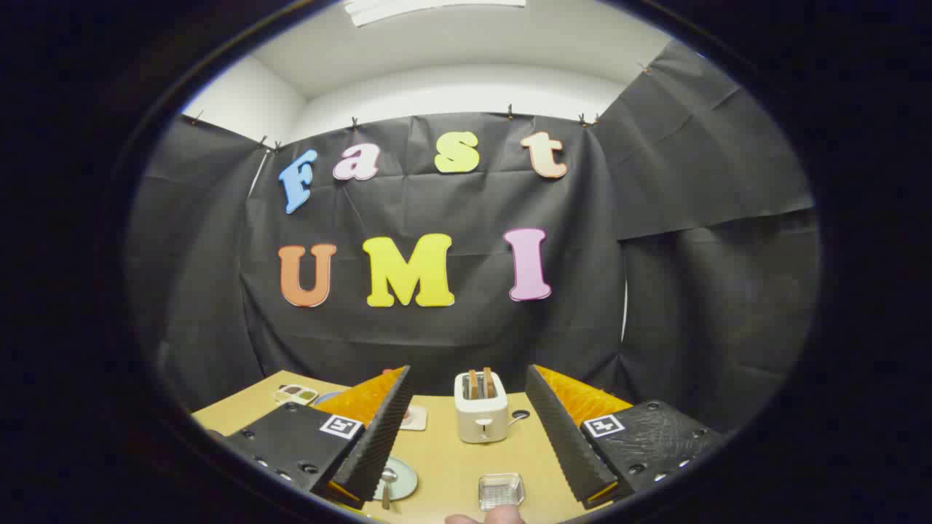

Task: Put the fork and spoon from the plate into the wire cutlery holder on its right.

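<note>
1. I see the pale wooden surface [451, 451] stretching ahead of the gripper, carrying everything I need.
2. My gripper [466, 444] hangs high above it with its fingers spread wide and nothing between them.
3. A white two-slot toaster [480, 413] with toast standing in it sits beyond the fingers, roughly centred between them; it plays no part in the job.
4. The round pale-green plate [399, 478] lies close by the left finger, partly hidden behind it.
5. The small square wire cutlery holder [501, 491] stands to the right of the plate, well apart from it, and looks empty.
6. A silver metal spoon [387, 483] rests on the plate; I cannot make out the fork.
7. I judge nothing is picked yet: next I must lower, tilt down towards the plate and line the fingers across the spoon's handle.
</note>
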The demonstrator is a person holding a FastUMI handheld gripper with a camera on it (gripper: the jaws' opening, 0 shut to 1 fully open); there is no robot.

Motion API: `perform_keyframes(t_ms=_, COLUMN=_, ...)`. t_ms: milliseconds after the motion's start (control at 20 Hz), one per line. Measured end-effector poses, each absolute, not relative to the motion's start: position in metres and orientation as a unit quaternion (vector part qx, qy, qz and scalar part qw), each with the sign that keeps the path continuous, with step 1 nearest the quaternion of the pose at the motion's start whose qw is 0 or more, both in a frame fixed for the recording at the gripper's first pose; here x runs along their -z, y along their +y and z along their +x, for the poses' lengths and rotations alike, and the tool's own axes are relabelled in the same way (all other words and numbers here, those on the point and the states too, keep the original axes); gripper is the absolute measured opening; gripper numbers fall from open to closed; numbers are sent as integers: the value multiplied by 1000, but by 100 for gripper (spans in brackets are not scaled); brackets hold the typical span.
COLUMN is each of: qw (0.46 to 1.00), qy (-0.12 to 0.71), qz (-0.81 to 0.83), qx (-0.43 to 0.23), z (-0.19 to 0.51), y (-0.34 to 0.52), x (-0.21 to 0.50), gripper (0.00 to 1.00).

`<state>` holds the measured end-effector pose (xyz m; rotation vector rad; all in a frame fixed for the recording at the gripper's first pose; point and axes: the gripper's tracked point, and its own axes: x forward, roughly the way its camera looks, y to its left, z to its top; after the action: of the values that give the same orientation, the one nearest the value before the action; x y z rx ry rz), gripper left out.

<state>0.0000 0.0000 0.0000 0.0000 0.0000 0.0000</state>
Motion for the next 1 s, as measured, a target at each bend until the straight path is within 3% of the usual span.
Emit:
perform_keyframes(t_ms=700, qw=999, qy=18, qz=-2, qx=-44, z=12, y=32, x=6, gripper=94)
perform_keyframes(t_ms=1000, qw=995, qy=67, qz=-16, qx=-65, z=20, y=44, x=43, gripper=94)
